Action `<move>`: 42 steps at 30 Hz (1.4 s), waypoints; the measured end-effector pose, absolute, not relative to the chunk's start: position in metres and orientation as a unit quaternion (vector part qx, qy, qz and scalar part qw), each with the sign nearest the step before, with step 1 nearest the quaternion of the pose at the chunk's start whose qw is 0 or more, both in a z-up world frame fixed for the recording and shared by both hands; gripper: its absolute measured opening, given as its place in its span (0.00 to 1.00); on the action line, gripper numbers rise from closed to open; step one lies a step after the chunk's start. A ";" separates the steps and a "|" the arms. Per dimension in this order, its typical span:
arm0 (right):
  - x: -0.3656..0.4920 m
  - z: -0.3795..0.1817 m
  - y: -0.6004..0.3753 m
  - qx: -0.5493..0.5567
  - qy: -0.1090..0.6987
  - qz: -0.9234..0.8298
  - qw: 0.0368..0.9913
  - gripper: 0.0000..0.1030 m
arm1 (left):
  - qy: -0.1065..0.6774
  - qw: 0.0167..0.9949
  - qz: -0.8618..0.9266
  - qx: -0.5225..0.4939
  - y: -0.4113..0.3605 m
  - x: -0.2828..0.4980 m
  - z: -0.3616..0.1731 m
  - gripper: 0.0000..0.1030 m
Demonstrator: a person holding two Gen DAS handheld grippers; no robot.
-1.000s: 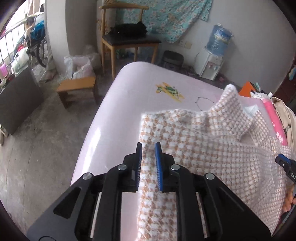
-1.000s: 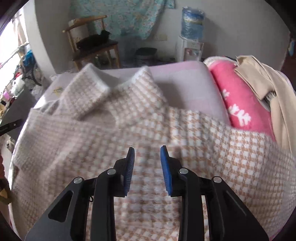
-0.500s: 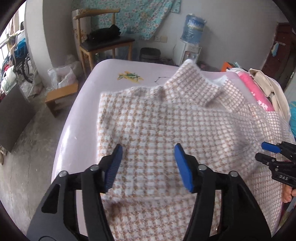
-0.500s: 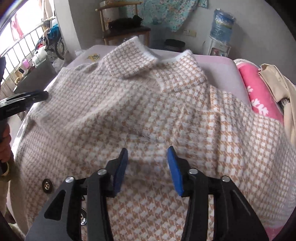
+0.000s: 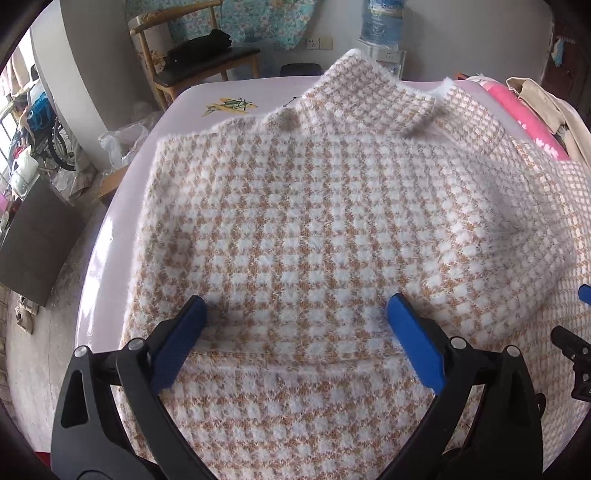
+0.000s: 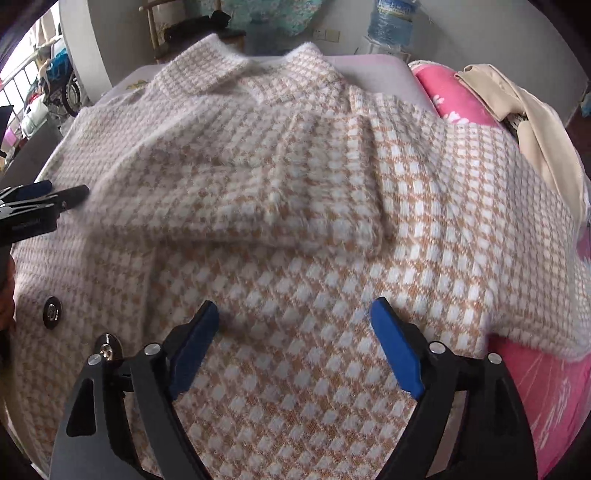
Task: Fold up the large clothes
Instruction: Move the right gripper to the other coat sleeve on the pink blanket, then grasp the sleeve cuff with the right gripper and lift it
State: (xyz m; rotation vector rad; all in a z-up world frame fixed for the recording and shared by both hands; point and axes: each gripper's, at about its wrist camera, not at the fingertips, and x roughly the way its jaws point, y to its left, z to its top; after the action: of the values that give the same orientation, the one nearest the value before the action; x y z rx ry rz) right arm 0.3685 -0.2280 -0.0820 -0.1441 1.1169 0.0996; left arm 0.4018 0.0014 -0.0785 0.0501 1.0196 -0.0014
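Checked coat (image 5: 314, 221) appears soft, fuzzy, limp and bulky; best pinched at hem corners. Left gripper (image 5: 295, 328) and right gripper (image 6: 293, 332) have just been opening; both stand wide, pads clear of the fabric.

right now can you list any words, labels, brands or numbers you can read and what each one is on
No text reads clearly.
Water bottle: blue label, print too blurred to read.
Left gripper: pale lettering on its black body in the right wrist view, too small and blurred.
Table: a printed yellow-green picture, no words.
Checked jacket: no label visible.
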 end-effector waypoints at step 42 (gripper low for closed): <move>0.322 -0.004 -0.607 0.346 0.427 -0.223 0.805 0.73 | 0.512 0.858 -0.024 0.026 0.003 0.409 -0.078 0.94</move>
State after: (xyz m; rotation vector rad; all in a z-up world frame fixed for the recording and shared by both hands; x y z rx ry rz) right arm 0.3225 -0.6069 -0.0038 0.7400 0.9136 -0.4781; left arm 0.4094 0.0030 -0.0776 0.0555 1.0747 -0.0494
